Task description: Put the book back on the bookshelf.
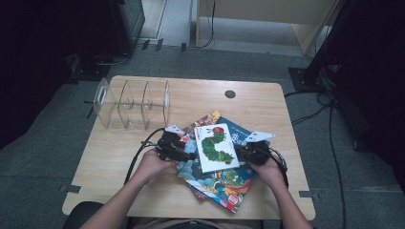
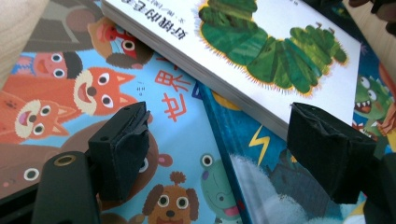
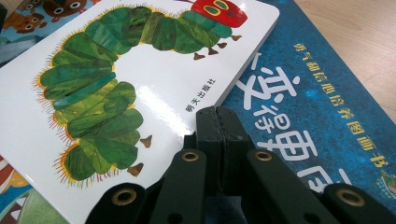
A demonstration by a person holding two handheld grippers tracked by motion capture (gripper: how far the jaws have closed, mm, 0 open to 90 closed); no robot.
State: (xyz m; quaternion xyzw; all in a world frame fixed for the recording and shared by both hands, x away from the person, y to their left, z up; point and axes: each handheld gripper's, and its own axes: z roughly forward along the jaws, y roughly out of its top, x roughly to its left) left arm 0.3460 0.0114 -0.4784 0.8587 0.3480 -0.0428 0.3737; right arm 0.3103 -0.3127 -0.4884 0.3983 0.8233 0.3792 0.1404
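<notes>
A white board book with a green caterpillar lies on top of a loose pile of picture books near the table's front. My left gripper sits at its left side, open; in the left gripper view the gripper hovers over an animal-cover book with the white book's thick page edge ahead of the gap, untouched by the pads. My right gripper is at the book's right side, shut with nothing between its jaws. Its tips rest at the white book's edge, over a blue book.
A clear acrylic divider rack stands at the back left of the wooden table. A small dark round cap sits in the tabletop at the back. The blue book and another colourful one fan out under the white book.
</notes>
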